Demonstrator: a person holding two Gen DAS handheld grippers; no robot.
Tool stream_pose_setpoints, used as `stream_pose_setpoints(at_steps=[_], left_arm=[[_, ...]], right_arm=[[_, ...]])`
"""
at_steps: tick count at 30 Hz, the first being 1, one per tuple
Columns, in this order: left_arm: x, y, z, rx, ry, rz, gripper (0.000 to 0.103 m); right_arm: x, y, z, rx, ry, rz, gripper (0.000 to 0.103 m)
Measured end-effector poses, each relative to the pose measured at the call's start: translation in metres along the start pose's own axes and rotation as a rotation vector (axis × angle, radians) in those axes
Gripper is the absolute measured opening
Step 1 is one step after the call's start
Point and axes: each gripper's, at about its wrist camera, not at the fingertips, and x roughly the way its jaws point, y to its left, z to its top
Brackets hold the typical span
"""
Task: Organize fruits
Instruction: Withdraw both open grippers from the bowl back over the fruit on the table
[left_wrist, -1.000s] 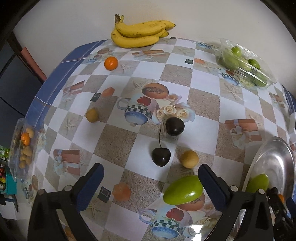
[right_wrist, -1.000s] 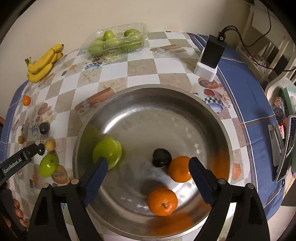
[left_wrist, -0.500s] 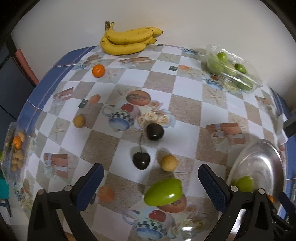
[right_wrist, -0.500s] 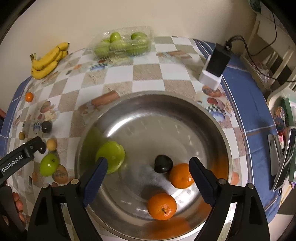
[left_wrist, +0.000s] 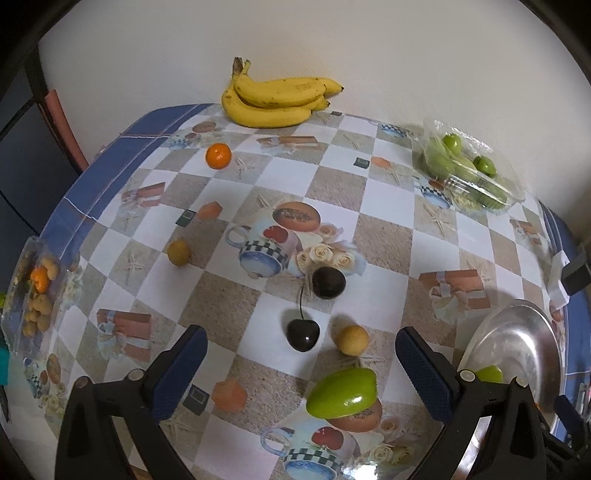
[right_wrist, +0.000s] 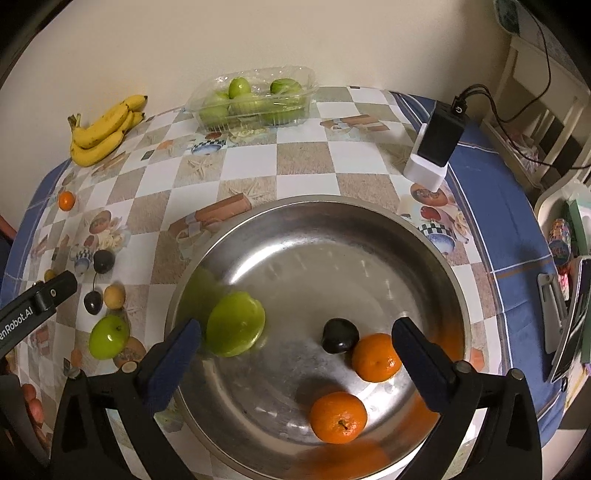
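Observation:
My left gripper (left_wrist: 301, 363) is open and empty above the table. A green apple (left_wrist: 342, 393), a dark cherry with a stem (left_wrist: 303, 334), a dark plum (left_wrist: 328, 282) and a small yellow fruit (left_wrist: 353, 340) lie ahead of it. My right gripper (right_wrist: 295, 349) is open and empty over the steel bowl (right_wrist: 369, 225). The bowl holds a green apple (right_wrist: 235, 324), a dark plum (right_wrist: 340, 336) and two oranges, one on the right (right_wrist: 376, 357) and one at the front (right_wrist: 338, 417). The bowl's rim shows in the left wrist view (left_wrist: 517, 332).
Bananas (left_wrist: 277, 99) lie at the table's far edge. An orange (left_wrist: 218, 156) and a yellow fruit (left_wrist: 178, 252) lie left. A clear tray of green fruit (right_wrist: 255, 98) stands at the back. A black and white charger (right_wrist: 437, 144) stands right. A packet of small fruit (left_wrist: 38, 291) lies far left.
The left gripper has shifted and tilted a little, so the fruits sit differently between its fingers. The right gripper has drawn back slightly from the bowl. Both stay open.

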Motion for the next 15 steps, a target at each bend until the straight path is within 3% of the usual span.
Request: stream_pose_setpoints(at_steps=[8,15], left_arm=[[-0.014,0.011,0.008,0.031,-0.064,0.046,0.103],[-0.016,0.021,0.011,0.055,-0.04,0.059,0.103]], right_arm=[[-0.003,-0.003,0.0,0.057,-0.014,0.034,0.103],[-0.005,0.004,0.0,0.066,-0.03,0.075,0.103]])
